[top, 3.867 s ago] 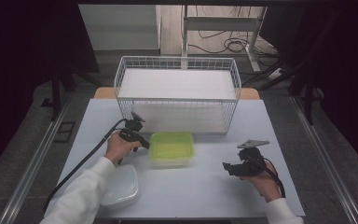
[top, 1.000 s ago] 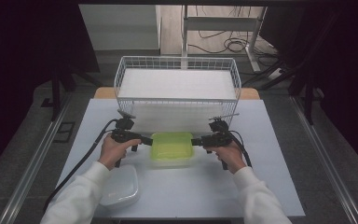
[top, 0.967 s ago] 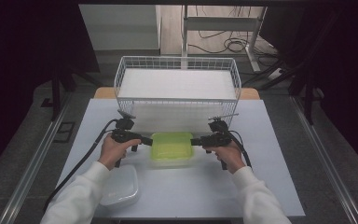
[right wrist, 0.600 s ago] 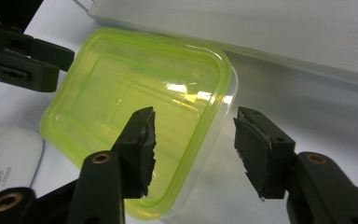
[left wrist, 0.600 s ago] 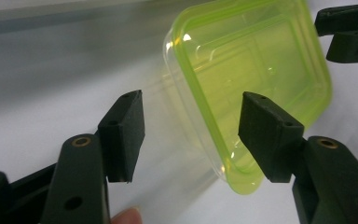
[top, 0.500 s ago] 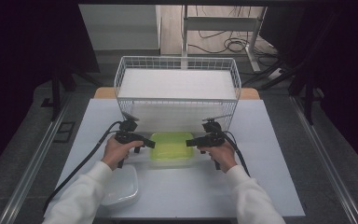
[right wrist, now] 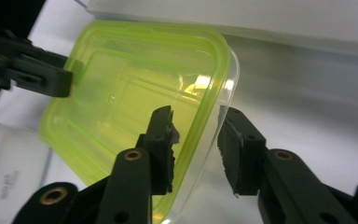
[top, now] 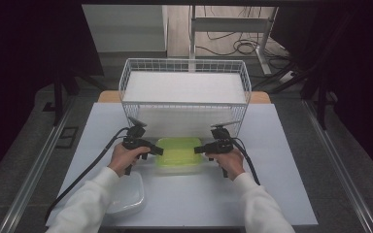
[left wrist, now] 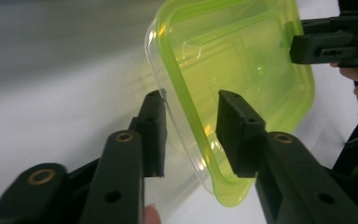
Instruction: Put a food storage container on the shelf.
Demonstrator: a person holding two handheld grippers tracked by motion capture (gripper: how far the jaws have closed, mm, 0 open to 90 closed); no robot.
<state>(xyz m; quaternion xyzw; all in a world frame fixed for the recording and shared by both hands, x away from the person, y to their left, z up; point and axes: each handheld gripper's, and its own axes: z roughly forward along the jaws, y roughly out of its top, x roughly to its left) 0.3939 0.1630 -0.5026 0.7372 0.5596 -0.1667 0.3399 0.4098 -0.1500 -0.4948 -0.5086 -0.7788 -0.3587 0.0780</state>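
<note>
A clear container with a lime-green lid (top: 177,151) lies on the table in front of the wire basket. My left gripper (top: 159,151) is at its left edge and my right gripper (top: 197,149) at its right edge. Seen along the left gripper (left wrist: 191,112), the open jaws straddle the container's (left wrist: 233,60) rim, the clear wall touching one jaw; the right gripper (left wrist: 307,46) shows at the far edge. The right gripper (right wrist: 196,126) also stands open astride the green rim of the container (right wrist: 135,88), with the left gripper (right wrist: 56,77) opposite.
A white wire basket (top: 184,116) holding a white slab (top: 184,87) stands just behind the container. A second clear container (top: 126,191) sits at the front left, under the left forearm. The pale table (top: 277,145) has free room on the right.
The right gripper came in from the front right to the container's right edge. Both grippers have since closed in until their jaws straddle its rim.
</note>
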